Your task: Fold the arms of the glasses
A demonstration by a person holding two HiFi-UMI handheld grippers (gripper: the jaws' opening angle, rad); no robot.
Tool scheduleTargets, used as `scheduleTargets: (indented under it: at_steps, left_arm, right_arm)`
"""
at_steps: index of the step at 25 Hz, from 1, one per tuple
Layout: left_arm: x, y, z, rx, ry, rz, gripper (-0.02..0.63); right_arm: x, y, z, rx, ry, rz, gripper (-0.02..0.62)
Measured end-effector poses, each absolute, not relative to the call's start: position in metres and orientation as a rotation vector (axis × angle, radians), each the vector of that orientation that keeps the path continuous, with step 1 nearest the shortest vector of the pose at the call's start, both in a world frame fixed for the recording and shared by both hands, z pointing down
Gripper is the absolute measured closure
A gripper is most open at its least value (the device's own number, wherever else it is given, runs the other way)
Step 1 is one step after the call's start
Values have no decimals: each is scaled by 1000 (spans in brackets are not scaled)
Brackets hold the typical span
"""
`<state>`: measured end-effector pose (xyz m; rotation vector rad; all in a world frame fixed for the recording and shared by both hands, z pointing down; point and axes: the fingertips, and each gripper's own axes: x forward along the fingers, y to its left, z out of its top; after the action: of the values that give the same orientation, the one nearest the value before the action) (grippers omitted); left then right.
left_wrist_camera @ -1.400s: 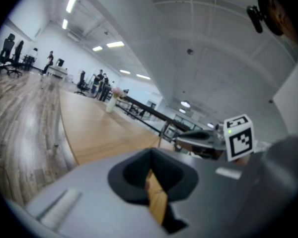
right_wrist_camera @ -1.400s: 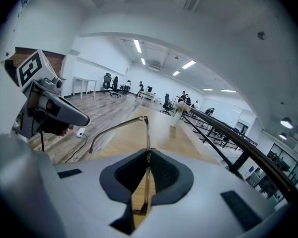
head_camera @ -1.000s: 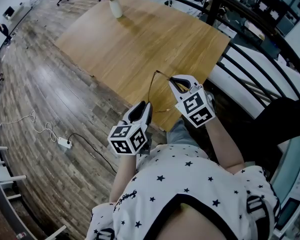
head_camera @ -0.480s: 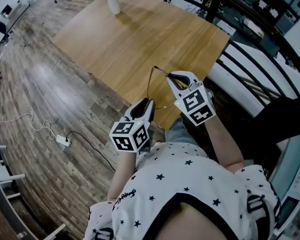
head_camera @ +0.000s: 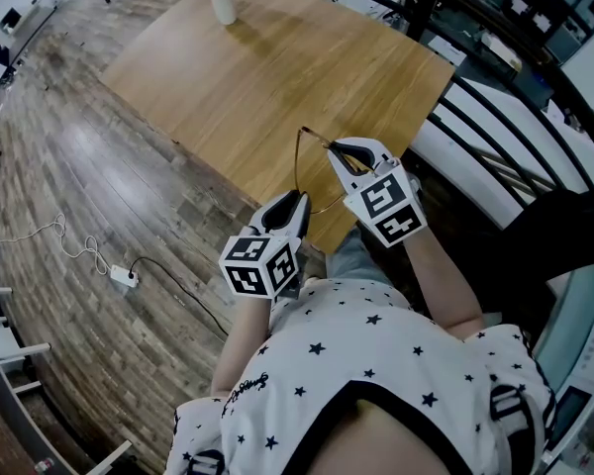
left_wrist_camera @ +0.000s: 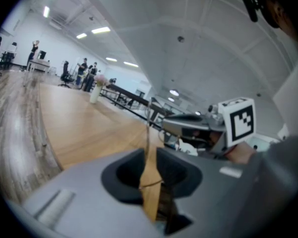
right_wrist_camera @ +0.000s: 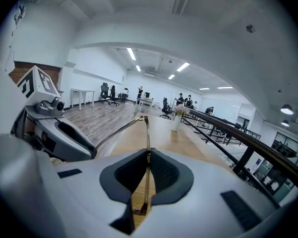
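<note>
In the head view the glasses hang over the near edge of the table, between my left gripper and right gripper; in the left gripper view my jaws, just now closing, stand slack round the thin arm, so it could slip out when I swing it. In the right gripper view I am clamped on the glasses; pushing too hard could bend the hinge or twist them loose to fall.
</note>
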<state>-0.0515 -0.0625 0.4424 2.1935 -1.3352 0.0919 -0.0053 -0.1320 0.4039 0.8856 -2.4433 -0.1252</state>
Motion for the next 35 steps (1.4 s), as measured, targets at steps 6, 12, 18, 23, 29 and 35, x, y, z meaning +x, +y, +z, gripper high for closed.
scheduleTargets:
  at_steps: [6, 12, 18, 23, 29, 35]
  left_arm:
    - [-41, -64, 438, 2221, -1307, 111, 537]
    - [-34, -66, 438, 2234, -1292, 126, 541]
    - [-28, -69, 438, 2250, -1282, 144, 552]
    - [-19, -74, 434, 2264, -1271, 163, 558]
    - [-11, -77, 437, 2281, -1251, 193, 563]
    - [-9, -82, 441, 2292, -1248, 250, 568]
  right_arm:
    - [-7, -133, 402, 886, -2449, -113, 574]
    - [-10, -131, 402, 877, -2462, -107, 574]
    - [-16, -129, 402, 862, -2475, -105, 574]
    - [-17, -127, 399, 850, -2488, -89, 574]
    - [-18, -124, 403, 844, -2496, -66, 574]
    - [-19, -125, 403, 842, -2501, -50, 574]
